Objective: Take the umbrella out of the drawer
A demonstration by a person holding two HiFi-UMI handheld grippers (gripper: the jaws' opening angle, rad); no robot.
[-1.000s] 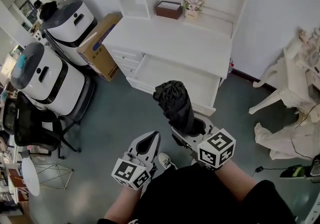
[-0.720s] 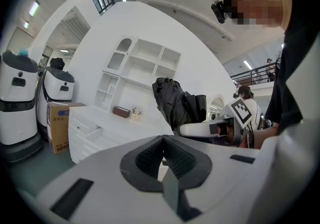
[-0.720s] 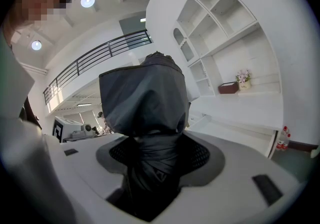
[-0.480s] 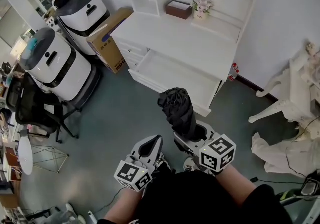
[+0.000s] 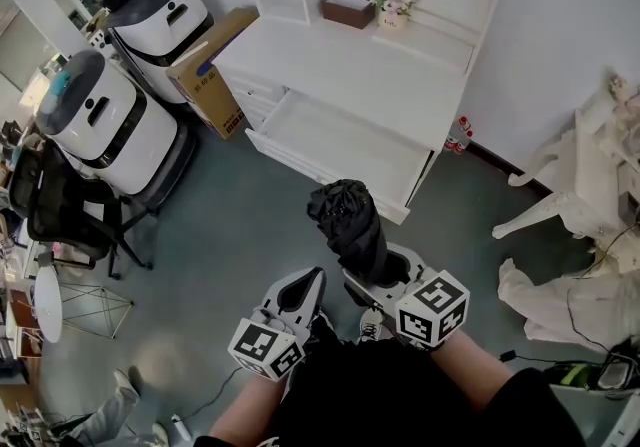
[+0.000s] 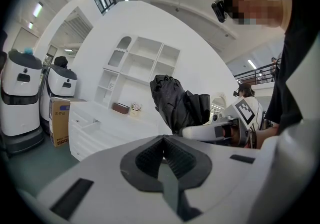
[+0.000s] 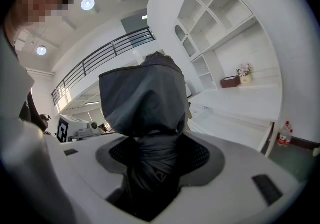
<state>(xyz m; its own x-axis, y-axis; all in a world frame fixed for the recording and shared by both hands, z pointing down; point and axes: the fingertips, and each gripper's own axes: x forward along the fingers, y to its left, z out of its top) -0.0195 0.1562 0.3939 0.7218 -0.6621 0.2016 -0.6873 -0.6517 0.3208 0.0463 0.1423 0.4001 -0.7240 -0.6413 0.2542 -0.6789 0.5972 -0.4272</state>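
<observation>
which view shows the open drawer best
Head view: it looks down into the open drawer, showing its inside. Right gripper view sees it at a shallow angle; left gripper view, small and far.

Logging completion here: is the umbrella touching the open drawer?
Apart. The right gripper view shows the umbrella clamped in the right gripper, with the drawer well off behind it.

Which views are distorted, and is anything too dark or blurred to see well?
Head view: sharp, evenly lit, edges slightly bent. Left gripper view: strong fisheye, dark corners. Right gripper view: same fisheye; the black umbrella loses detail low between the jaws.
</observation>
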